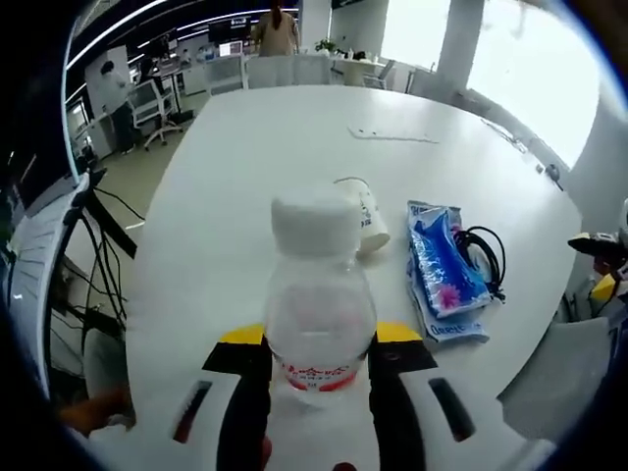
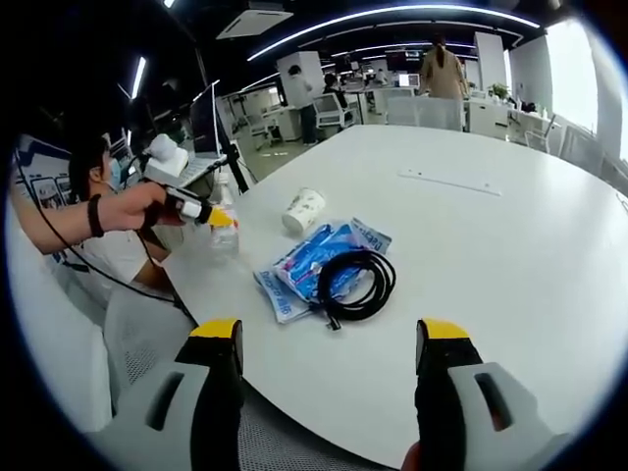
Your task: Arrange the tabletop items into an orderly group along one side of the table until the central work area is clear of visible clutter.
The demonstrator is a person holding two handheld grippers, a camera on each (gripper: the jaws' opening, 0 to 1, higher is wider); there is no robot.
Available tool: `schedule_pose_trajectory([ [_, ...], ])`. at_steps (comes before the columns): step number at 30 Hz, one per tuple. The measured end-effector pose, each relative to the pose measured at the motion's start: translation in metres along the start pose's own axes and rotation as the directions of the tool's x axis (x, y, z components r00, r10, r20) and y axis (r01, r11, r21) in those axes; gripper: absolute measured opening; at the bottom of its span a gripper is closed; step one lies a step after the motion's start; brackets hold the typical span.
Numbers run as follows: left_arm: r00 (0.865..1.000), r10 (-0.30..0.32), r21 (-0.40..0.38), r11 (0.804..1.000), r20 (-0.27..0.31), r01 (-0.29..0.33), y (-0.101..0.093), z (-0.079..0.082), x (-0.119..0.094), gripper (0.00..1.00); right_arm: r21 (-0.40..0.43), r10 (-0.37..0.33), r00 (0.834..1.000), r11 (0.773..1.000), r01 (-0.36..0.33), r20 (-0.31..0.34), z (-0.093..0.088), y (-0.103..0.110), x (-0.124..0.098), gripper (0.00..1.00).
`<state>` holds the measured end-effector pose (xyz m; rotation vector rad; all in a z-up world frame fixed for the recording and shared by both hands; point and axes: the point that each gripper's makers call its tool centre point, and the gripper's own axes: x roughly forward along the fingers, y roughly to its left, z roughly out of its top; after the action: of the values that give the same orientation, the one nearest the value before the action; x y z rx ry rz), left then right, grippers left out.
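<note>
Four items on the white table point(image 2: 510, 255): bottle, cup, packet, cable.

In the left gripper view, we see the left gripper point(image 1: 319, 368) clamped on the clear plastic bottle point(image 1: 319, 314), upright at the table's near edge. The paper cup point(image 1: 368, 218) lies tipped just beyond it; the blue packet point(image 1: 444, 267) lies beside the cup, with the black cable point(image 1: 484, 257) touching it. In the right gripper view, the right gripper point(image 2: 329, 358) hovers with jaws spread wide, holding nothing, off the table's edge.

Daylight from blown-out windows point(image 1: 530, 69) floods the white table point(image 1: 294, 147), casting only faint shadows. Ceiling light strips point(image 2: 392, 20) glare overhead. Fisheye distortion bends and softens the edges of both views.
</note>
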<state>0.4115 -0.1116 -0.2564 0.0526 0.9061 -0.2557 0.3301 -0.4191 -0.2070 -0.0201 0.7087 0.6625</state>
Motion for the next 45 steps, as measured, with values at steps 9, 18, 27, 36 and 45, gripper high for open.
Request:
schedule_pose_trajectory([
  [9, 1.000, 0.017, 0.001, 1.000, 0.010, -0.017, -0.002, -0.009, -0.007, 0.37, 0.003, 0.001, 1.000, 1.000, -0.001, 0.007, 0.003, -0.002, 0.000, 0.71],
  [18, 1.000, 0.023, 0.006, 1.000, -0.010, -0.023, -0.006, -0.026, -0.008, 0.37, -0.003, 0.016, 1.000, 1.000, -0.016, 0.011, 0.007, 0.000, 0.003, 0.71],
  [27, 0.999, 0.039, -0.031, 0.999, 0.016, -0.039, -0.008, -0.026, -0.008, 0.37, -0.006, 0.023, 1.000, 1.000, -0.023, -0.001, 0.003, 0.002, 0.005, 0.71],
  [36, 0.999, 0.046, -0.075, 0.996, 0.025, -0.044, -0.008, -0.027, -0.007, 0.38, -0.005, 0.015, 1.000, 1.000, -0.015, 0.005, 0.004, 0.000, 0.003, 0.71],
  [45, 0.995, -0.046, -0.046, 0.998, 0.088, 0.050, -0.013, -0.027, -0.008, 0.49, -0.002, 0.008, 1.000, 1.000, -0.008, 0.005, 0.002, -0.002, 0.000, 0.71],
])
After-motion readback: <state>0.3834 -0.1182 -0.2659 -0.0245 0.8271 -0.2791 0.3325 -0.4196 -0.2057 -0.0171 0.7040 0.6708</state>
